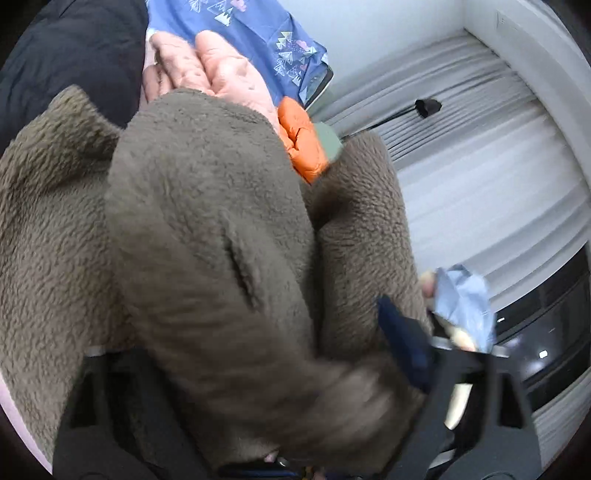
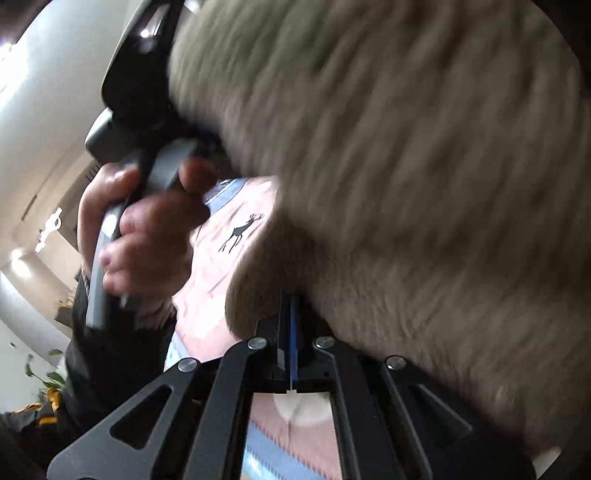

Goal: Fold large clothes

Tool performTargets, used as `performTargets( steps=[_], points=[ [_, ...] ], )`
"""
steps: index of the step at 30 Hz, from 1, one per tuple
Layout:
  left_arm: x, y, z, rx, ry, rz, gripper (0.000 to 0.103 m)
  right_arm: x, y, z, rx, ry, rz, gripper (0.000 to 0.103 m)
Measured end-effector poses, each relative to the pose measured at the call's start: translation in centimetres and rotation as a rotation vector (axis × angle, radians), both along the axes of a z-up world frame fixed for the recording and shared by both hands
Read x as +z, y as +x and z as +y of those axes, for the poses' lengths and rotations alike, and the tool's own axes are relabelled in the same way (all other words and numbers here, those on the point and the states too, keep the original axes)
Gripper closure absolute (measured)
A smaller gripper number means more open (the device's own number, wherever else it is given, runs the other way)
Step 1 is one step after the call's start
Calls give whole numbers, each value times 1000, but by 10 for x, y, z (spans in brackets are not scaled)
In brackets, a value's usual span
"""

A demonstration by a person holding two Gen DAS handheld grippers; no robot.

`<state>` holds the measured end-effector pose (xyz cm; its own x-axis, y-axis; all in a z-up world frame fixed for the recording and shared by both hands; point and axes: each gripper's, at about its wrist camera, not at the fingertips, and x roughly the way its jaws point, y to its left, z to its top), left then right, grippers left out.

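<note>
A large grey-brown fleece garment point(image 1: 207, 229) fills the left wrist view and hangs lifted, draped over the left gripper, whose fingers are hidden under the cloth. In the right wrist view the same fleece point(image 2: 388, 155) is blurred and fills the upper right. My right gripper point(image 2: 290, 306) is shut on an edge of the fleece, jaws pressed together. The other gripper point(image 2: 136, 92), held in a hand point(image 2: 147, 236), shows at the left of the right wrist view. A dark blue finger point(image 1: 402, 332) of another gripper shows at the fleece's right edge.
A pink quilted garment point(image 1: 207, 70), an orange puffy garment point(image 1: 301, 144) and blue patterned bedding point(image 1: 236, 33) lie behind the fleece. A pink cover with a deer print point(image 2: 236, 236) lies below. White pleated curtains point(image 1: 480, 155) hang at the right.
</note>
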<state>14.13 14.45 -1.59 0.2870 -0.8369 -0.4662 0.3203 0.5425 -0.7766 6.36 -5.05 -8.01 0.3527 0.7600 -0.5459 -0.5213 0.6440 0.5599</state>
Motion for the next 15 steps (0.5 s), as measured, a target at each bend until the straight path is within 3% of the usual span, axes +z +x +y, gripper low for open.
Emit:
performTargets(
  steps=[2,3,4,5,6,7,9,10,12,15],
  points=[
    [-4,4,-15,-27,27,21,38,16,-23,-12,49,3,-35,98],
    [-5,5,-25,-47,39,26,38,38,-47,-29,83,56,-120,96],
    [-6,7,-34,-53,66,24,38,52,-63,-42,83,99,-189,82],
    [-7,9,-41,-55,90,22,38,74,-88,-69,33,161,-313,71],
    [-6,10,-45,-55,97,21,38,88,-106,-92,-55,185,-413,31],
    [-7,7,-42,-55,96,23,38,101,-123,-119,-218,176,-519,2],
    [-10,9,-43,-52,87,34,38,105,-128,-156,-525,58,-580,1],
    [-12,9,-43,-50,76,42,38,101,-121,-168,-564,43,-537,1],
    [-16,3,-37,-51,70,48,38,88,-99,-181,-536,112,-397,1],
    [-18,2,-34,-45,74,59,38,80,-67,-160,-498,70,-357,1]
  ],
)
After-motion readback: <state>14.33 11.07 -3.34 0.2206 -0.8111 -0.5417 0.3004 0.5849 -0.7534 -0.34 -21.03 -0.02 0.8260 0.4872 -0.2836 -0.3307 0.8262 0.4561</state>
